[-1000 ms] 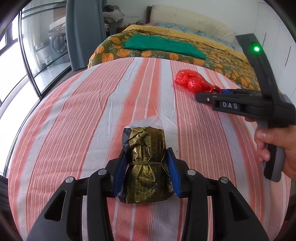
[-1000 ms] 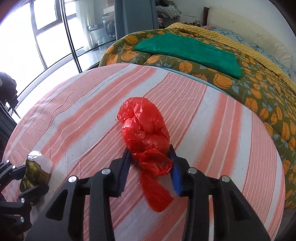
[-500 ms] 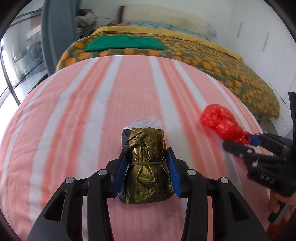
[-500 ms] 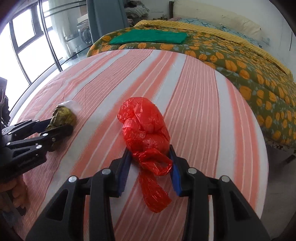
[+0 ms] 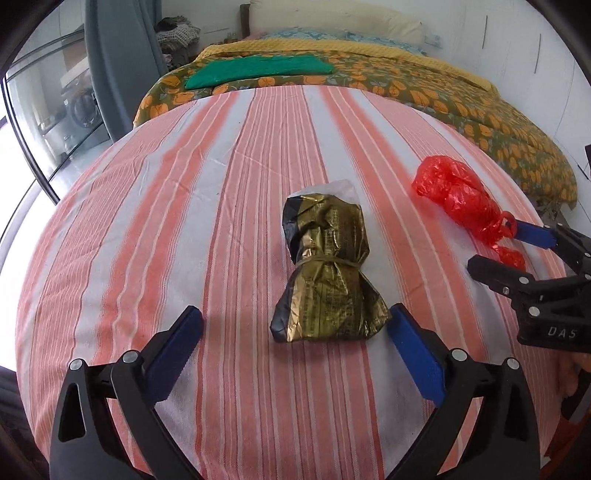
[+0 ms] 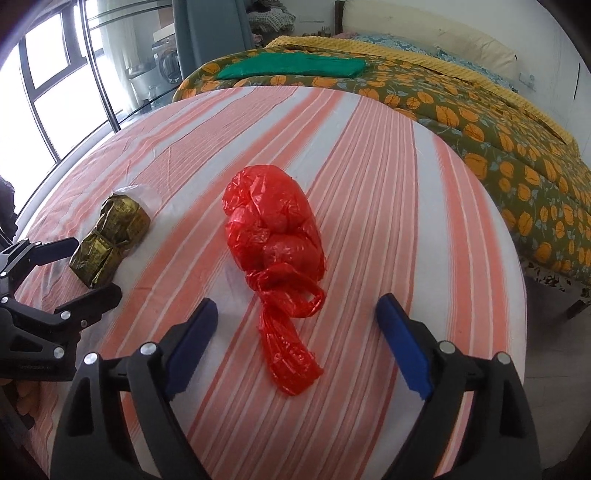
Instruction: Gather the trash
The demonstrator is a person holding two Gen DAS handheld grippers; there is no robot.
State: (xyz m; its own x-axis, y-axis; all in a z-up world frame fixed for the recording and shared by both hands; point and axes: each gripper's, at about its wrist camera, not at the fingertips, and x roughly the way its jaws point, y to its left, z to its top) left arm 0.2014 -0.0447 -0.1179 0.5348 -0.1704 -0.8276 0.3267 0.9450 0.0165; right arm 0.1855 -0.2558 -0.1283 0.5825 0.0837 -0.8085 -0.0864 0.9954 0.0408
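A gold and black foil packet [image 5: 325, 273], tied round its middle with a band, lies on the striped tablecloth [image 5: 147, 221]. My left gripper [image 5: 293, 321] straddles its near end with jaws opening wide, and the blue pads stand off it. The tied red plastic bag [image 6: 273, 229] lies flat between the fingers of my right gripper [image 6: 297, 308], whose jaws are opening too, pads clear of the plastic. From the left wrist the red bag [image 5: 458, 199] and right gripper [image 5: 506, 251] show at the right. The right wrist sees the packet [image 6: 110, 236] and left gripper [image 6: 79, 271] at the left.
The striped cloth covers a round table whose right edge [image 6: 517, 295] drops to the floor. Behind it stands a bed with an orange-flowered spread [image 5: 461, 103], a folded green cloth [image 5: 258, 68] and a pillow [image 5: 332, 18]. Windows [image 6: 55, 74] and a grey curtain [image 5: 122, 62] stand at the left.
Both grippers carried their loads across the table, then opened wide. The foil packet and the red bag, gripped before, now lie loose on the cloth.
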